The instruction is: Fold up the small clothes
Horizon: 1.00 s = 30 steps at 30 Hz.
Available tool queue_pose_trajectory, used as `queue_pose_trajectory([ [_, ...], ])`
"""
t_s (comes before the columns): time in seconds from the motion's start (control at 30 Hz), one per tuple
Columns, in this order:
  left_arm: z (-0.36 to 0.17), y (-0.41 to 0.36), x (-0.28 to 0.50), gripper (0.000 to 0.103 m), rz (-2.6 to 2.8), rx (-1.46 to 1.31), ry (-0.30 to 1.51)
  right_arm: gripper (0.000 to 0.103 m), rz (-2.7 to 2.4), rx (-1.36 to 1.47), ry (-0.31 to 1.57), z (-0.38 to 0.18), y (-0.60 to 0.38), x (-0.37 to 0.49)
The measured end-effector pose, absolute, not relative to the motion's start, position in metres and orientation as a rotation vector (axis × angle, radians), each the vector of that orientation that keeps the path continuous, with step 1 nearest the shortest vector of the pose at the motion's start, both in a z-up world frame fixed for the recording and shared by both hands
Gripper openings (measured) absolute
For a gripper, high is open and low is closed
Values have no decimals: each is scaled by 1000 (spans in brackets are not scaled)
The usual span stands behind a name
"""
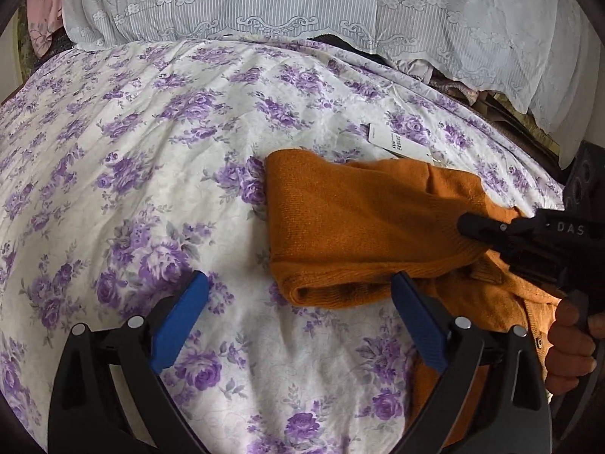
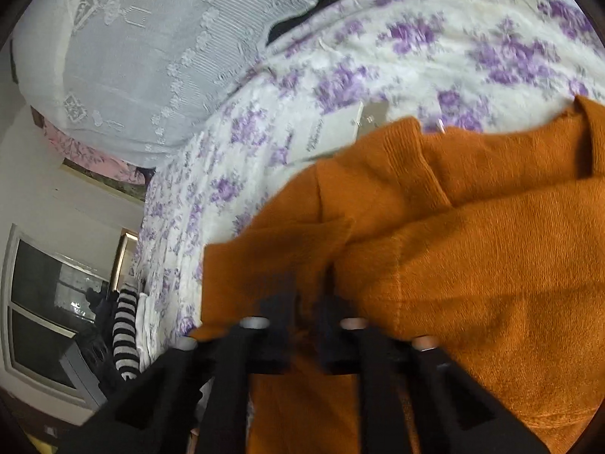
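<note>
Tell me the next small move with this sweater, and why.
Probably carry the right gripper leftward and lay its fold flat: its fingers look shut on the orange sweater, part lifted, while the left gripper is open and holds nothing.

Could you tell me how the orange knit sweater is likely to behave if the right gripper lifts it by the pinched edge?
The orange sweater would probably drape and unfold: it is soft knit, already creased over itself. It looks light, though thick. The right gripper seems closed on one ribbed edge only, so the rest would likely sag. The paper tag may dangle.

A home bedroom: floral bedsheet [image 1: 151,151]; lace-trimmed pillows [image 1: 264,3]; window [image 2: 49,302] beside the bed
</note>
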<state>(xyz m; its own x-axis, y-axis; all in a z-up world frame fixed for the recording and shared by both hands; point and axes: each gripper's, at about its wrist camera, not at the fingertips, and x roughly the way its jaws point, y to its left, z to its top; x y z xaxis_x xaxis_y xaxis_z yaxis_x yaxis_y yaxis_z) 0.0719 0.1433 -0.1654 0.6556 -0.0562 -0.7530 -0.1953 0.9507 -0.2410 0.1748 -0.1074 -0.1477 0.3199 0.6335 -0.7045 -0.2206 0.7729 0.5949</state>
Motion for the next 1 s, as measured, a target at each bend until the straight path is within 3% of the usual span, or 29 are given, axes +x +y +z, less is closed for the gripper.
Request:
queue_pose_trajectory([
  [0.43, -166, 132, 69, 97, 98, -248, 858, 6, 468, 463, 911, -87, -225, 161],
  [1.0, -148, 117, 91, 97, 53, -250, 876, 10, 366, 480, 898, -127, -312, 139],
])
